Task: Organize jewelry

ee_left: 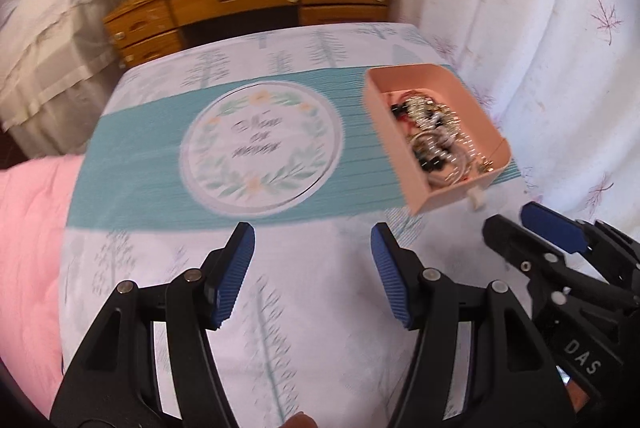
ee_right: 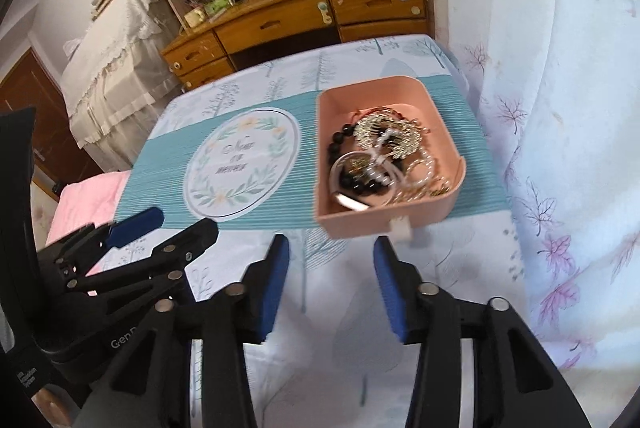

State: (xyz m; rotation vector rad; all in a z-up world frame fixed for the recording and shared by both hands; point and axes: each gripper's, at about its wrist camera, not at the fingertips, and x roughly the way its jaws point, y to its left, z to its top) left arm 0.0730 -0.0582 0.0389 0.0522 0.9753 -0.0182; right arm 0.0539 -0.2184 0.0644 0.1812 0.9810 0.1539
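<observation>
Jewelry [ee_right: 380,156], namely black beads, gold chains, a pale bangle and perhaps a watch (blur hides detail), lies heaped and tangled in a pink tray [ee_right: 444,206] on the teal band of a printed cloth [ee_right: 256,204] over the table, beside the round wreath print [ee_right: 240,164]. Everything visible sits inside the tray, nothing loose on the cloth; that fits a pile awaiting sorting as well as pieces already gathered in. Left claw [ee_left: 313,240] and right claw [ee_right: 331,248] both hover wide and hold nothing, the right nearest the tray's front tab [ee_right: 400,226].
</observation>
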